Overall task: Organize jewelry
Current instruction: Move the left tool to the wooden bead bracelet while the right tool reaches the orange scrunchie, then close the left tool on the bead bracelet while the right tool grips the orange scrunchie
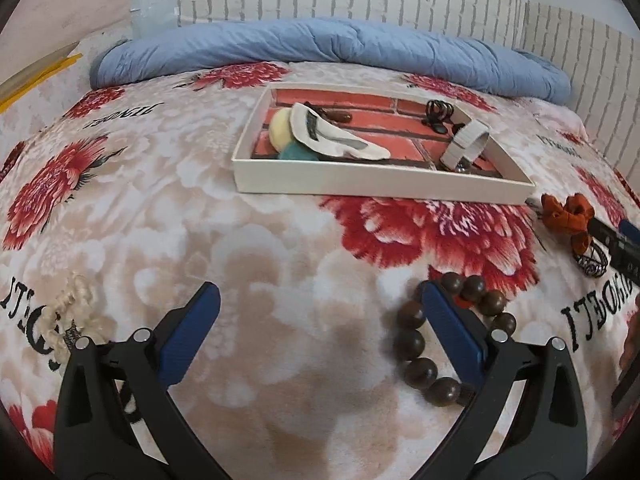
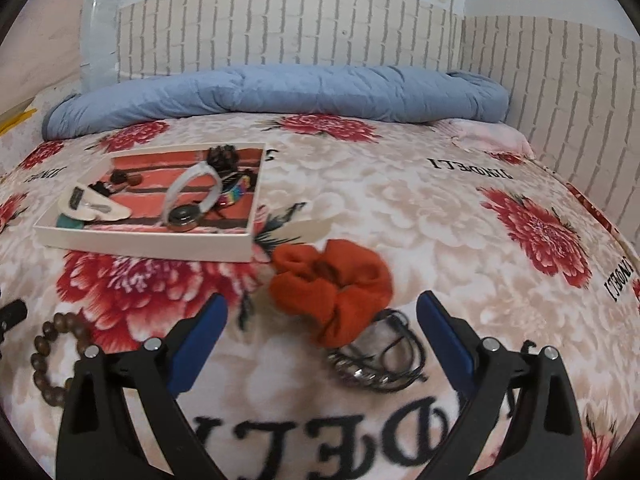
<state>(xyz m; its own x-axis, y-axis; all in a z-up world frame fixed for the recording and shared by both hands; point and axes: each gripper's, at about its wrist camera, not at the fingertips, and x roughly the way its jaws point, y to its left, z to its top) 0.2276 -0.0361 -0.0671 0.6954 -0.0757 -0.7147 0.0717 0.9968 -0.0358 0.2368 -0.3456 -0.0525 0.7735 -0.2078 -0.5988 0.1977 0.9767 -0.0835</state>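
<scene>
A shallow white tray (image 1: 380,190) (image 2: 140,246) with a red brick-pattern floor lies on the flowered blanket and holds a white-strapped watch (image 1: 466,144) (image 2: 188,200), a black coiled hair tie (image 1: 438,112) and other small pieces. My left gripper (image 1: 320,294) is open just above the blanket; its right finger overlaps a brown wooden bead bracelet (image 1: 412,344) (image 2: 44,356). My right gripper (image 2: 322,304) is open, with an orange scrunchie (image 2: 332,280) (image 1: 568,216) and a dark metal bracelet (image 2: 376,364) (image 1: 592,260) lying between its fingers.
A rolled blue quilt (image 1: 320,46) (image 2: 280,92) lies along the far side below a white brick-pattern wall. A cream braided piece (image 1: 68,312) lies at the left. The other gripper's black tip (image 1: 616,240) shows at the right edge.
</scene>
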